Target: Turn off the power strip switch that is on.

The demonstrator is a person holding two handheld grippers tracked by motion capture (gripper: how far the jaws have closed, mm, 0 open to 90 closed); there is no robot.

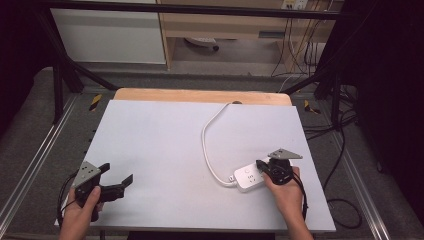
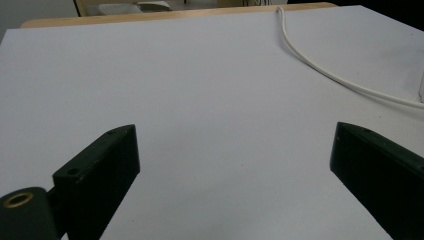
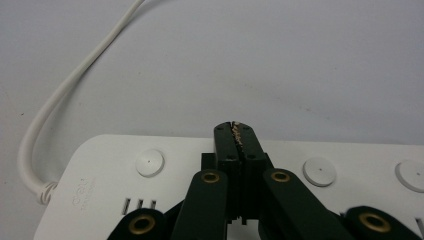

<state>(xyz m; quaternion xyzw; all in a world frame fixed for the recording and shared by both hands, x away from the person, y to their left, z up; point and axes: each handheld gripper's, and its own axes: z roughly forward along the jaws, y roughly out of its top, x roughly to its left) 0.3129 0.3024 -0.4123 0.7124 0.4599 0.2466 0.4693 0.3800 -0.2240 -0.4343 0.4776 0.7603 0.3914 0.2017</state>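
A white power strip (image 1: 248, 177) lies on the right half of the grey table (image 1: 165, 140). Its white cord (image 1: 207, 145) loops away toward the far edge. My right gripper (image 1: 260, 164) is shut and hovers over the strip's right end, with a hand behind it. In the right gripper view the closed jaws (image 3: 235, 131) point across the strip (image 3: 100, 175), above a row of round white buttons (image 3: 149, 162); nothing lies between them. My left gripper (image 1: 117, 172) is open near the front left corner, over bare table. Its jaws (image 2: 235, 135) stand wide apart with nothing between them.
The cord (image 2: 320, 67) runs across the far right of the left gripper view. A wooden strip (image 1: 200, 95) borders the table's far edge. Black frame bars and loose cables stand on the floor around the table. A white cabinet (image 1: 110, 35) is beyond it.
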